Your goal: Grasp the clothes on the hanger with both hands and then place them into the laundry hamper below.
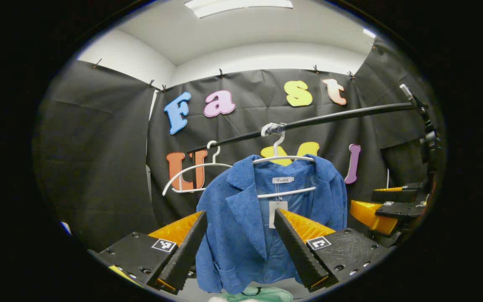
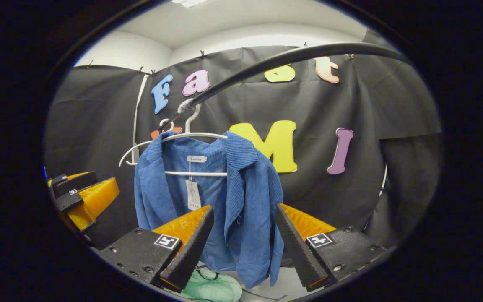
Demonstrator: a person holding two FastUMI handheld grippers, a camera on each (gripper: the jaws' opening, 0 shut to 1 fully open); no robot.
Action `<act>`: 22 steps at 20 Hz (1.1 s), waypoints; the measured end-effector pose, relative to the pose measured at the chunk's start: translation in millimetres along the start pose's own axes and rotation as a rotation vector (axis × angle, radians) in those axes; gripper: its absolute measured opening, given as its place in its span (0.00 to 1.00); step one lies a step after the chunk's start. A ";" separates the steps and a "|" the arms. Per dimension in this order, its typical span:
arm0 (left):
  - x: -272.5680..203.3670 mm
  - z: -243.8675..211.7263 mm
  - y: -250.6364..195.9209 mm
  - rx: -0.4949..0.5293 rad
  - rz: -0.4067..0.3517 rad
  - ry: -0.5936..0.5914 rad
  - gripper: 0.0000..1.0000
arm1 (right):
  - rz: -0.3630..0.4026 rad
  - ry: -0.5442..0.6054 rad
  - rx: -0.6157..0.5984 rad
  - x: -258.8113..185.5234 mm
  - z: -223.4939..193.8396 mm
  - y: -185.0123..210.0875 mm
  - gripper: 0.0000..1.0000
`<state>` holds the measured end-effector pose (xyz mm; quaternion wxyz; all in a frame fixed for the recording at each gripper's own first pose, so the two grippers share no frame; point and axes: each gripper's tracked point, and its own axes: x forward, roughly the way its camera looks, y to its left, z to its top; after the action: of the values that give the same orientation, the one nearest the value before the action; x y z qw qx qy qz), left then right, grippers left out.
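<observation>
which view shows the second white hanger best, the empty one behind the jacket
The left gripper view: the empty hanger hangs clear beside the blue jacket on the rail, most of its arc visible. In the right gripper view just its hook and one arm peek out past the jacket.

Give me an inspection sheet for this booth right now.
Surface: pale floor under the jacket; little of it visible.
Job's things: blue corduroy jacket hanging on a white hanger from the black rail, tag at the collar; green hamper below.
Clutter: spare white hanger, bare, on the same rail.
Grippers: left hand-held gripper and right hand-held gripper both open, short of the jacket.
Cables: nothing seen.
Surroundings: black cloth wall, white ceiling with a light panel.
</observation>
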<state>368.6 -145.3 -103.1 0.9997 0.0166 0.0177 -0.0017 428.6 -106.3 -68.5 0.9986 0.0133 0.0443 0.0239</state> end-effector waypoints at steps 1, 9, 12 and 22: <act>11.3 -4.0 -1.3 0.000 0.004 0.006 0.97 | 0.003 -0.001 -0.002 12.1 1.3 0.1 0.94; 85.7 -37.8 4.9 0.014 0.045 0.057 0.98 | 0.009 0.014 -0.001 87.2 -8.8 7.3 0.91; 104.6 -54.4 8.0 -0.012 0.059 0.089 0.97 | 0.007 0.016 0.042 106.3 -12.0 10.0 0.88; 125.0 -61.2 9.6 -0.001 0.056 0.107 0.42 | 0.038 0.017 0.157 122.1 -17.6 -4.2 0.33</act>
<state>491.4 -134.0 -168.3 0.9970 0.0168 0.0707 0.0273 548.7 -104.1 -96.9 0.9935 0.0920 0.0544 0.0393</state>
